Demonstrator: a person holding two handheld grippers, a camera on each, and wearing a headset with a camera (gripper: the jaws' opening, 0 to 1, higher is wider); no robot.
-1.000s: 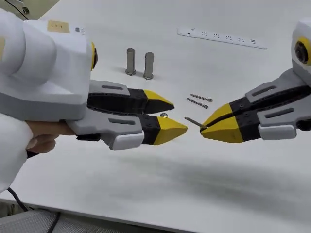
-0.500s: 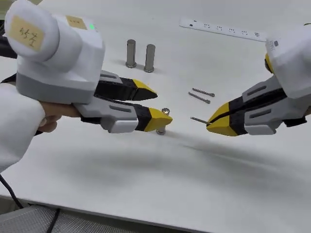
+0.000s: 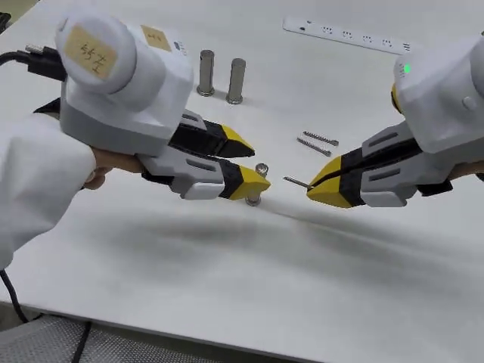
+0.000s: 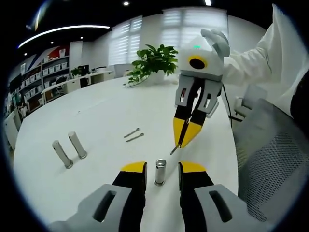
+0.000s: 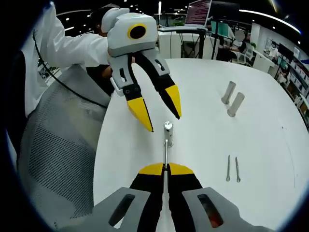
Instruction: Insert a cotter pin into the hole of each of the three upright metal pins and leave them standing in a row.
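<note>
One upright metal pin [image 3: 259, 181] stands between the jaws of my left gripper [image 3: 257, 168], which is open with a gap on either side of the pin [image 4: 160, 171]. My right gripper [image 3: 311, 189] is shut on a cotter pin [image 3: 296, 181] whose tip points at the top of that pin from a short distance. In the right gripper view the cotter pin [image 5: 165, 157] runs straight toward the pin [image 5: 168, 131]. Two more upright pins [image 3: 206, 72] [image 3: 237, 80] stand side by side farther back. Two loose cotter pins [image 3: 321, 138] [image 3: 310, 146] lie flat on the table.
A white power strip [image 3: 344, 35] lies at the far right of the white table [image 3: 227, 272]. A mesh chair back [image 5: 58, 159] stands beside the table's near edge. In the left gripper view, a plant [image 4: 152, 60] stands at the far end.
My right gripper has brought the cotter pin's tip closer to the upright pin. My left gripper has settled lower around that pin. The head camera has shifted.
</note>
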